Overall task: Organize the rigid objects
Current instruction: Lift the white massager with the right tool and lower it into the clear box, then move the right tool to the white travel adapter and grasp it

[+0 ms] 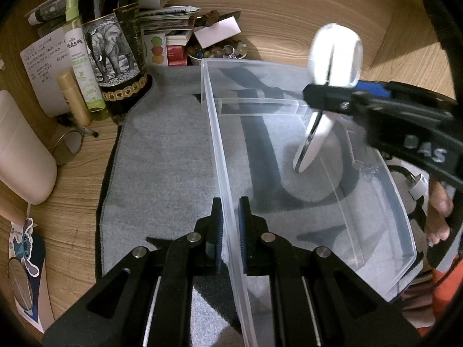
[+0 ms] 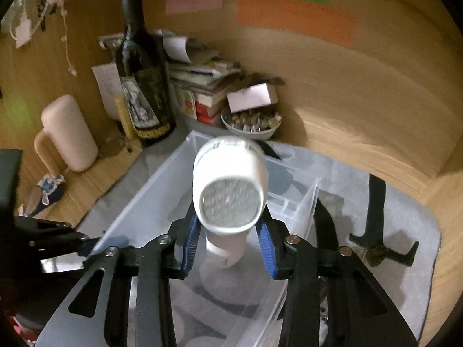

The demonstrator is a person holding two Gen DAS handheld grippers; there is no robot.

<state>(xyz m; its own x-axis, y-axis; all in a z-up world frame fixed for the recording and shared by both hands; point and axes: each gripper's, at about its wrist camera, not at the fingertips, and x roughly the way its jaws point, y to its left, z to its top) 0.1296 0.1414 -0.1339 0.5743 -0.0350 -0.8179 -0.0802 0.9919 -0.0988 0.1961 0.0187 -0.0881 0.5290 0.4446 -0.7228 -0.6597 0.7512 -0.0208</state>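
A clear plastic bin (image 1: pixel 220 150) lies on a grey felt mat (image 1: pixel 162 144). My left gripper (image 1: pixel 230 202) is shut on the bin's near left wall, one pad on each side of it. My right gripper (image 2: pixel 227 219) is shut on a white hand-held device (image 2: pixel 231 185) with a round meshed face. Seen from the left wrist, the device (image 1: pixel 335 55) hangs tilted inside the bin with its narrow end just above the floor, and the right gripper (image 1: pixel 315 95) reaches in from the right. A clear divider (image 1: pixel 260 107) crosses the bin's far end.
A dark wine bottle (image 1: pixel 110 43), a spray bottle (image 1: pixel 81 66), stacked papers and a bowl of beads (image 1: pixel 217 50) crowd the far left corner. A pink jug (image 1: pixel 20 156) stands at the left. Black tools (image 2: pixel 376 217) lie on the mat right of the bin.
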